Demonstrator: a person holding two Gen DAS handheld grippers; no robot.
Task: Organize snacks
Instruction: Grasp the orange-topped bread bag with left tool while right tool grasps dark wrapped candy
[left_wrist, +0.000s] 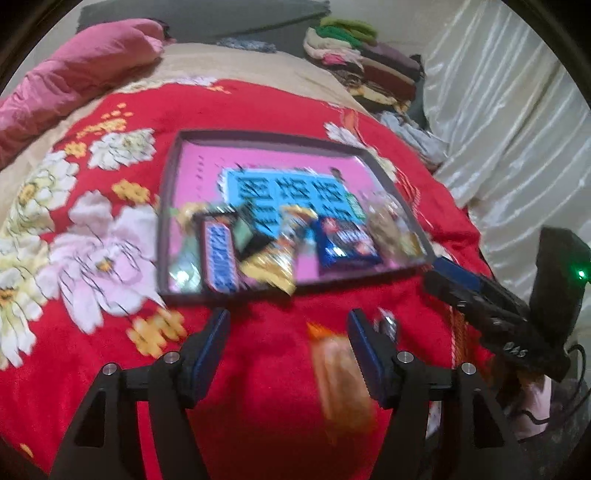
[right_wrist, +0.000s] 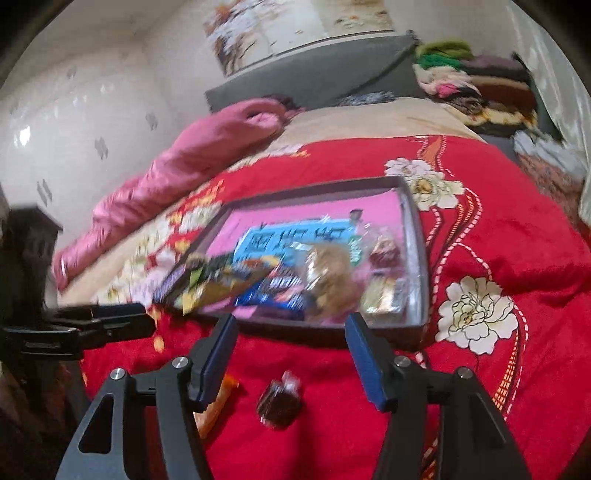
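Here we are over the bed, red flowered blanket (left_wrist: 280, 387) below both tools, and the picture is smeared with blur. The snack tray (left_wrist: 173, 206), a shallow dark-rimmed box with a pink floor, lies flat on the blanket just ahead of both grippers. Inside, along its near edge, sits a jumble of packets: a brown-and-blue chocolate bar (left_wrist: 218, 254) with its long axis running from the near rim toward the far one, a yellow wrapper (left_wrist: 275, 264) tilted beside it, a blue packet (left_wrist: 345, 243) further right, and a clear bag of something tan (right_wrist: 328, 280) at the right end.

Outside the tray, an orange wrapped bar (left_wrist: 341, 384) lies on the blanket, long axis pointing roughly away from the camera toward the tray. It lies just beside the right-hand pad of the left gripper (left_wrist: 286, 325); whether it touches the pad, I cannot tell through the blur. That gripper's jaws stand apart, nothing clamped between them.

From the right wrist view, the right gripper (right_wrist: 291, 332) is parted as well, about halfway, gripping nothing. A small dark wrapped candy (right_wrist: 280, 402) rests on the blanket below the gap, clear of both pads; its orientation is too blurred to call. The orange bar peeks out behind the left-hand pad.
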